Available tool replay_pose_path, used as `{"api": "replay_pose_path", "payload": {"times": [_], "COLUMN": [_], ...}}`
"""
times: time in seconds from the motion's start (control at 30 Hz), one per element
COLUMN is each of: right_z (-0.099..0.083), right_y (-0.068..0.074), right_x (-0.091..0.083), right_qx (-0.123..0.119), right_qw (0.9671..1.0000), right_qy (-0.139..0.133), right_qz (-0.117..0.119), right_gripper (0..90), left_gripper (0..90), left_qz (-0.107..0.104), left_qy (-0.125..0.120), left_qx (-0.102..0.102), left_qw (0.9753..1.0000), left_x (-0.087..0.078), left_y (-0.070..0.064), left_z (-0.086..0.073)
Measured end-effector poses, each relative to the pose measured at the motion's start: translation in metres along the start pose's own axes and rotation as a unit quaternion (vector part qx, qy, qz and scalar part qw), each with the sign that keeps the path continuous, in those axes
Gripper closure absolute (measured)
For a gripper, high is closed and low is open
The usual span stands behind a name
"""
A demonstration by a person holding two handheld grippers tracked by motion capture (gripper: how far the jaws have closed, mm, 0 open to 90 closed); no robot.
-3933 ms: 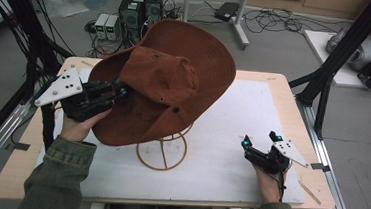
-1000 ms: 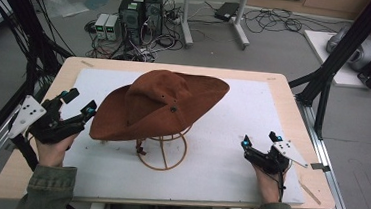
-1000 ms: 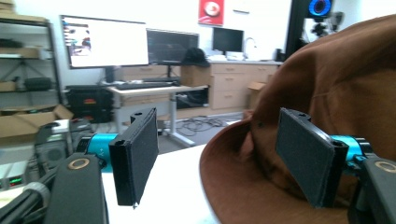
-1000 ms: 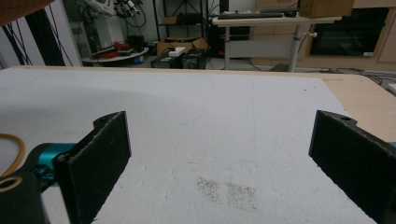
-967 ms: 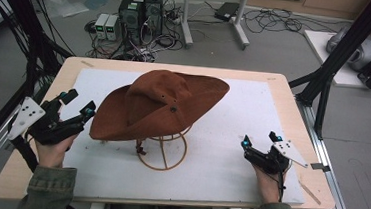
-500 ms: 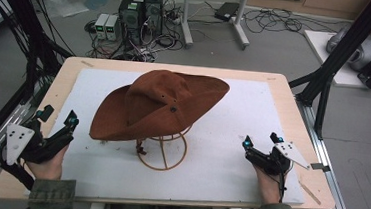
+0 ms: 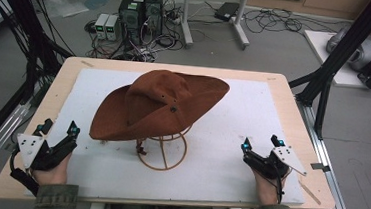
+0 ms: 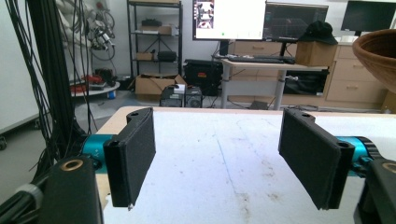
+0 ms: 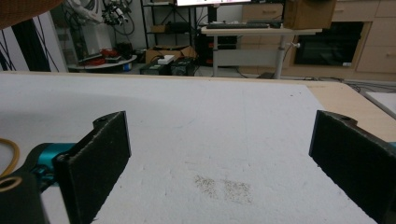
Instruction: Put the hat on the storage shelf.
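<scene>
1. I see the brown hat perched on the wire stand mid-table, tilted; its brim's long axis runs from near-left to far-right.
2. My left gripper rests at the near-left, jaws wide, holding nothing.
3. My right gripper sits near-right, jaws wide, holding nothing.

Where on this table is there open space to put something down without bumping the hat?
Bare white mat lies between the hat and the right claw, and along the front edge. The middle is crowded by the wire stand and overhanging brim.
</scene>
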State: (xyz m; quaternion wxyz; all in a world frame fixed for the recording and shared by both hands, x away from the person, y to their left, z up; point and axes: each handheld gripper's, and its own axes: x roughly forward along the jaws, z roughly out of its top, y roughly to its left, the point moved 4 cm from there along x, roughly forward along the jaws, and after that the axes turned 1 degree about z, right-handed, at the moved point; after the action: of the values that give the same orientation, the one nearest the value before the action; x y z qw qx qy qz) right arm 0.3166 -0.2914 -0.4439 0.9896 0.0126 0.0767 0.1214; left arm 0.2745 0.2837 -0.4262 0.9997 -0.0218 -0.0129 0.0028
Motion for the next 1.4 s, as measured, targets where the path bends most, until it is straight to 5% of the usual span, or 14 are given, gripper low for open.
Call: {"api": "replay_pose_path", "payload": {"times": [0.57,1.4], "right_z": [0.0,-0.001], "right_y": [-0.005,-0.009], "right_x": [-0.005,-0.006], "right_qx": [0.007,0.02], "right_qw": [0.9999,0.9998], "right_qy": [-0.005,0.0], "right_qz": [-0.006,-0.006], "right_gripper": [4.6,4.6], "left_gripper": [28.3,28.7], "left_qz": [0.019,0.006], "left_qy": [0.012,0.021], "left_qx": [-0.003,-0.015], "left_qw": [0.9997,0.9996], "left_x": [0.006,0.009], "left_y": [0.005,-0.001], "left_z": [-0.007,-0.007]}}
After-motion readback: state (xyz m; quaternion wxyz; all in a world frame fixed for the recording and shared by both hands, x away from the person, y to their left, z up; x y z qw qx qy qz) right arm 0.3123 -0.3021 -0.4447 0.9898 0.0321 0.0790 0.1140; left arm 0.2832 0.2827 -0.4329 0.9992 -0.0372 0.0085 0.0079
